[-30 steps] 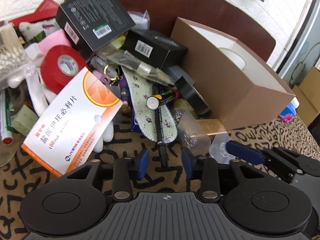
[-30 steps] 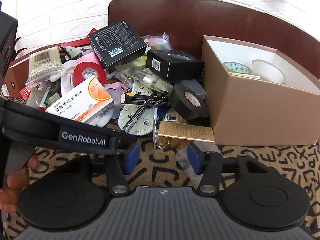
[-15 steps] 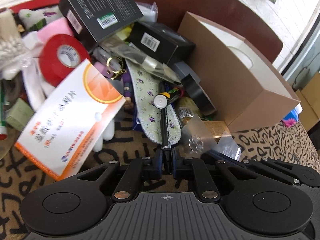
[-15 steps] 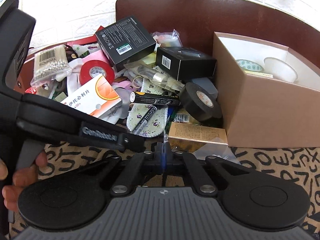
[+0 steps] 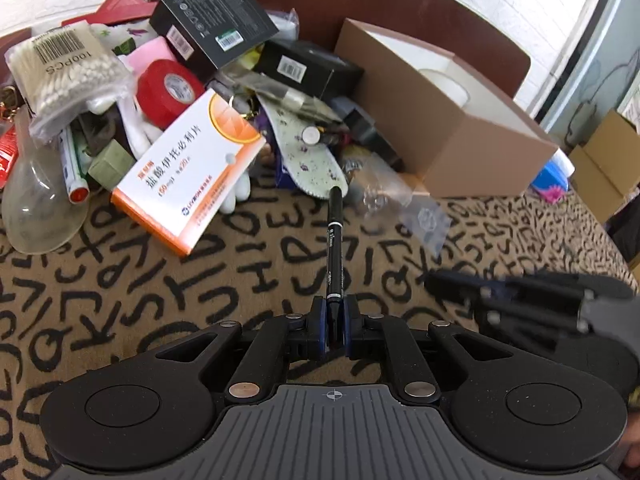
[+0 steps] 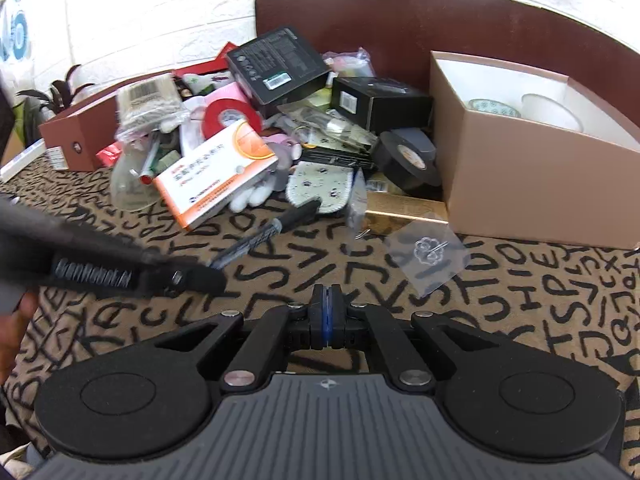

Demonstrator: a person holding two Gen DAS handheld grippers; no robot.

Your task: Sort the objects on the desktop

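Pen sits pinched at its near end in the left gripper, its black barrel pointing out over the letter-patterned cloth toward the heap, tip just short of the flowered insole. The log-jam of boxes, red tape and the orange-and-white medicine box lies beyond it; the open tan box stands to the right of the heap. The left jaws are opening slightly, yet the blue pads flank the pen closely and appear to press it. Doing this step well likely means keeping the grip firm so the long barrel does not swing, lifting it clear of the insole before carrying it off, and choosing a drop spot with room for its full length. The right gripper has its pads pressed together on nothing, hanging over bare cloth near a clear plastic sachet; it should stay out of the pen's path.
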